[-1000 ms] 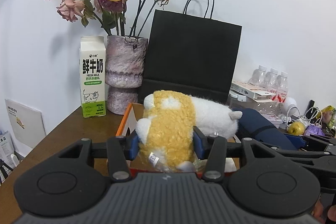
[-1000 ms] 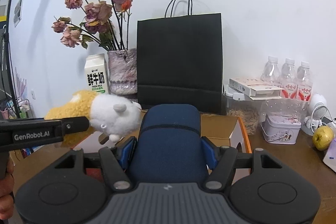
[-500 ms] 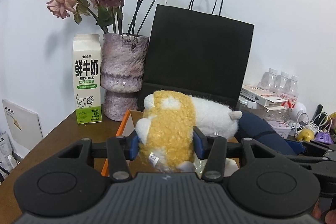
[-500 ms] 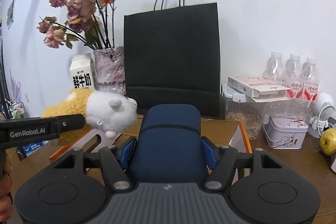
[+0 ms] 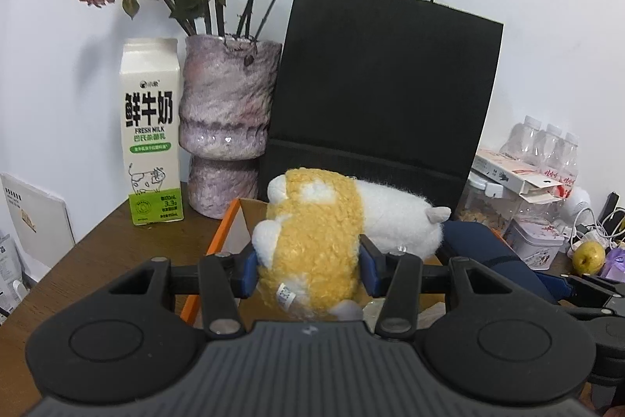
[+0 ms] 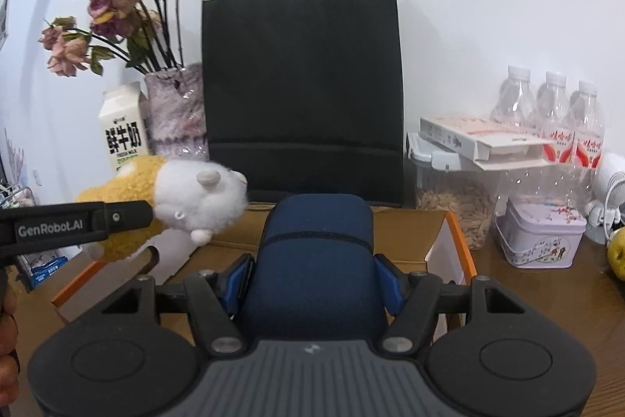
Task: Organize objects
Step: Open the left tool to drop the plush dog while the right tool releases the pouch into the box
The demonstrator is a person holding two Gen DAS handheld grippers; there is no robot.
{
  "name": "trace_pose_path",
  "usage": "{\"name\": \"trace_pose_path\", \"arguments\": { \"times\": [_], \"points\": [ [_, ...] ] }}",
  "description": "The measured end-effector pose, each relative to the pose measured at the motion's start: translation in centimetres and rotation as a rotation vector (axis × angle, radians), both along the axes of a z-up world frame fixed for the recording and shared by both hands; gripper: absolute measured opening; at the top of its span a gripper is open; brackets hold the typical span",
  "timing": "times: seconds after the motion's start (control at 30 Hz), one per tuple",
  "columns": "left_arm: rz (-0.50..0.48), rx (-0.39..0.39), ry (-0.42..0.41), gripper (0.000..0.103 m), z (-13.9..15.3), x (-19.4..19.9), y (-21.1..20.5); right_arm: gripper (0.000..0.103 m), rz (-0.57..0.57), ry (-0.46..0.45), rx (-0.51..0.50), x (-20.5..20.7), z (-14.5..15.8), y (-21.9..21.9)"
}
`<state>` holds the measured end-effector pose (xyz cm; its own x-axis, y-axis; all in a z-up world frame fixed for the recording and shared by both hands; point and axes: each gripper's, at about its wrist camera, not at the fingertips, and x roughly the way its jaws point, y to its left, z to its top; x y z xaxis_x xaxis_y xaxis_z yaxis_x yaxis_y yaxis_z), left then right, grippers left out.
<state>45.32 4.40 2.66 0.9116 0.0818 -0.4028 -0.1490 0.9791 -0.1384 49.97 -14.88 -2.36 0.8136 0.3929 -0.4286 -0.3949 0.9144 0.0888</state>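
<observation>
At the centre of the left wrist view, a fluffy yellow-and-white plush toy point(image 5: 312, 241) is clamped between the blue pads of the left hand-held gripper point(image 5: 308, 270) and held above an open cardboard box with orange edges point(image 5: 226, 233). In the right wrist view, a rounded navy-blue fabric pouch point(image 6: 316, 260) is clamped at lower centre by the right hand-held gripper point(image 6: 314, 278), also over the box point(image 6: 457, 241); the plush toy point(image 6: 195, 198) is seen at centre left. The box rests on a brown wooden bench point(image 5: 97, 245). Behind it, a black paper bag with handles point(image 5: 383, 85) is seen at upper centre. A white-and-green milk carton point(image 5: 152, 131) and a mauve textured vase of dried roses point(image 5: 226, 120) stand at the left.
</observation>
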Motion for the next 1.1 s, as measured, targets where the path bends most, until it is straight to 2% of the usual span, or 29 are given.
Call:
{"name": "trace_pose_path", "arguments": {
  "times": [0.07,0.1,0.13,0.2,0.43,0.63,1.1],
  "points": [
    [-0.010,0.001,0.002,0.053,-0.2,0.3,-0.1,0.066,-0.001,0.011,-0.004,0.3,-0.3,0.0],
    [-0.012,0.002,0.000,0.058,-0.3,0.4,-0.1,0.068,0.004,0.014,-0.003,0.5,-0.4,0.0],
    [-0.011,0.005,-0.005,0.061,-0.4,0.5,-0.1,0.081,0.005,0.012,0.000,0.5,-0.5,0.0],
    [0.003,0.007,-0.010,0.103,-0.5,0.5,0.0,0.103,-0.009,0.013,-0.007,0.6,-0.5,0.0],
    [0.054,0.003,-0.031,0.103,-0.3,0.3,0.7,0.103,-0.028,0.019,-0.034,0.8,-0.8,0.0],
    [0.057,0.002,-0.035,0.103,-0.2,0.0,0.9,0.103,-0.021,0.014,-0.037,0.4,-0.6,0.0],
    [0.046,0.019,-0.084,0.103,1.5,-3.8,0.3,0.103,0.006,-0.043,-0.037,-3.7,1.6,-0.6]
  ]
}}
